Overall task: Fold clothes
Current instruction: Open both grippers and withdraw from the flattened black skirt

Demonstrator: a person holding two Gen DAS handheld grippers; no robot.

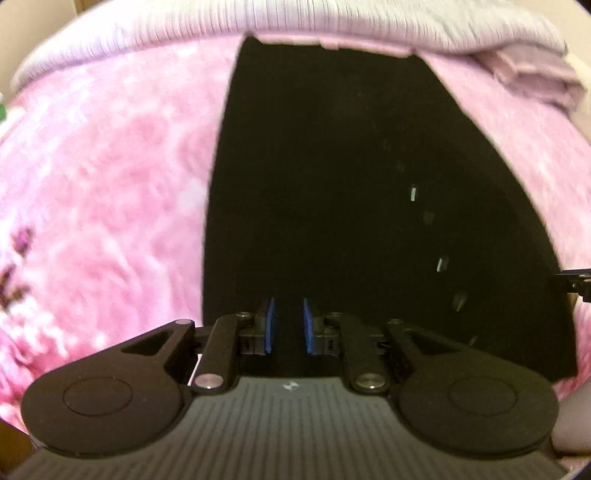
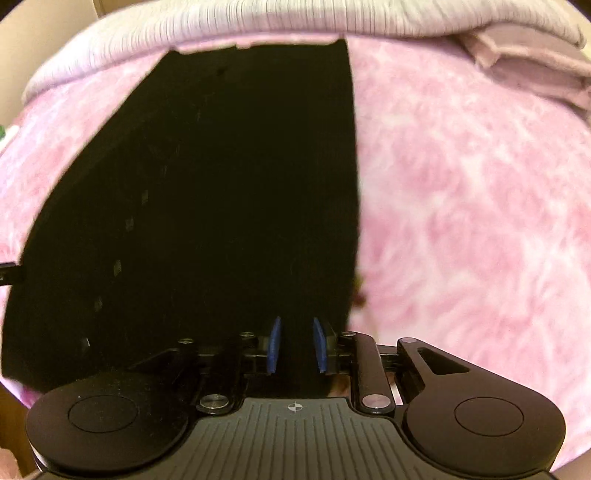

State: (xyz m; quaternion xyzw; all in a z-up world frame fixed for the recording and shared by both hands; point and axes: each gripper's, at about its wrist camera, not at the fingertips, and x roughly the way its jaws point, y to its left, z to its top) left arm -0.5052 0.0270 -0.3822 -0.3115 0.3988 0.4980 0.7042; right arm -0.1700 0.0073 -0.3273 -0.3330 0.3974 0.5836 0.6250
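A black garment (image 1: 332, 177) lies flat on a pink fluffy blanket (image 1: 103, 177); a row of small pale marks runs down it. It also shows in the right wrist view (image 2: 221, 184). My left gripper (image 1: 288, 325) is over the garment's near edge, its blue pads a little apart with black cloth between them. My right gripper (image 2: 297, 343) is over the near right corner, its blue pads also a little apart with black cloth between them. Whether either grips the cloth is unclear.
A pale ribbed lilac cloth (image 1: 295, 18) lies along the blanket's far edge, with a folded mauve piece (image 2: 524, 62) at the far right. The other gripper's tip shows at the right edge of the left wrist view (image 1: 576, 280).
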